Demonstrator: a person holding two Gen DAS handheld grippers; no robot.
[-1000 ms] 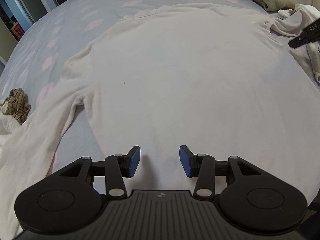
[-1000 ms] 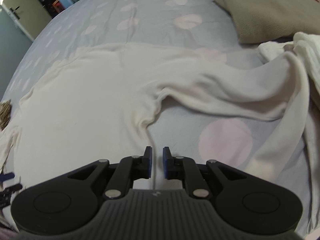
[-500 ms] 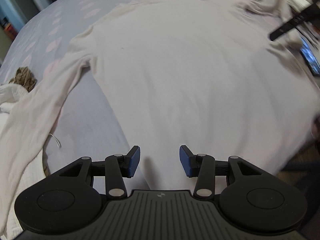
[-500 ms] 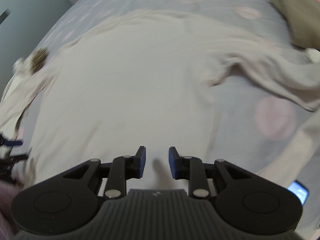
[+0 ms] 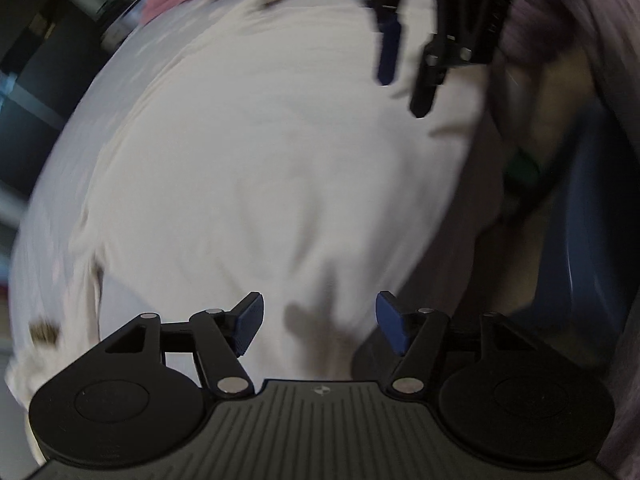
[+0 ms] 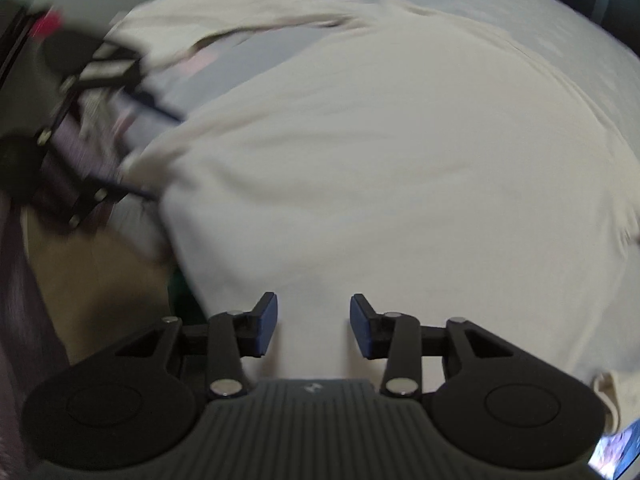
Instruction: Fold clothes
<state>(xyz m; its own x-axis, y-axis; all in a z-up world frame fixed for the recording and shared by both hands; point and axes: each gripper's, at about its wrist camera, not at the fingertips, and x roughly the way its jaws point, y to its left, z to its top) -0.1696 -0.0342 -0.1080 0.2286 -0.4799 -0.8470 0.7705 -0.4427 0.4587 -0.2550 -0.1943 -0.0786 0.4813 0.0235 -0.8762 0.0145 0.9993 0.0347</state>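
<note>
Both tools are held apart-fingered and empty: the left tool and right tool, swung in within the last second, now face each other over the shirt's near hem. The shirt is spread flat on the bed; a hem grasp seems intended.

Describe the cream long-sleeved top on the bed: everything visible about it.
The cream long-sleeved top is a soft, plain knit-looking garment, spread flat and unfolded over the pale grey bedcover with pink spots. One sleeve trails outward from the body. Its hem edge lies nearest the open left gripper and open right gripper; neither grips it. Motion blur hides finer detail.
</note>
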